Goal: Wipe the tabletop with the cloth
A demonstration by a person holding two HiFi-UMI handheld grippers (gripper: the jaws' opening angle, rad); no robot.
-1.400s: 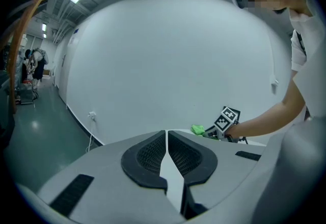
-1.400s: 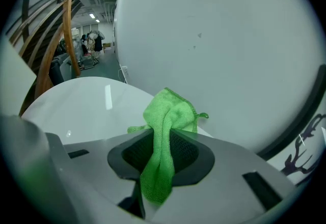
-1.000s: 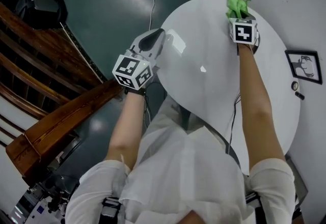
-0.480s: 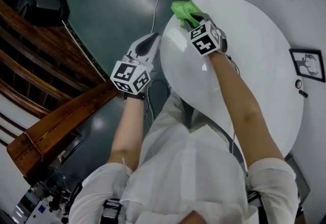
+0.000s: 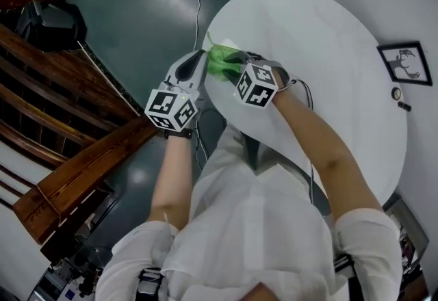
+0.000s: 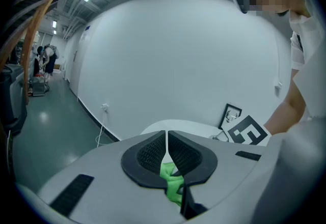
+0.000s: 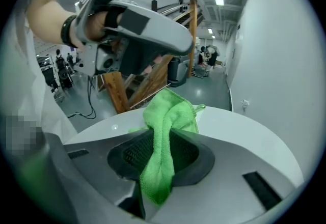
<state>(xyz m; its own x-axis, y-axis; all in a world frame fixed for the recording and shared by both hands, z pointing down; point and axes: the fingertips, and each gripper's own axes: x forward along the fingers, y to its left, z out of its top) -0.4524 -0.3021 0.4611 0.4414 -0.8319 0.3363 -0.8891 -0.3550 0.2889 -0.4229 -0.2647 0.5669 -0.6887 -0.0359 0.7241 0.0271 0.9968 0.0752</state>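
Green cloth (image 5: 220, 60): bunched, clamped between the jaws of the right gripper (image 5: 238, 67), at the left edge of the round white tabletop (image 5: 328, 53), upper centre of the head view. Left gripper (image 5: 194, 63): jaws pressed together, empty, just beside the cloth, over the dark green floor (image 5: 137, 12). Wooden railing (image 5: 61, 87), left side; framed picture (image 5: 405, 63), right edge.

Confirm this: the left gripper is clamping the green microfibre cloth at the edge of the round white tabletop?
No. It is the right gripper that is clamping the green microfibre cloth at the edge of the round white tabletop. The right gripper view shows the cloth pinched between its jaws.
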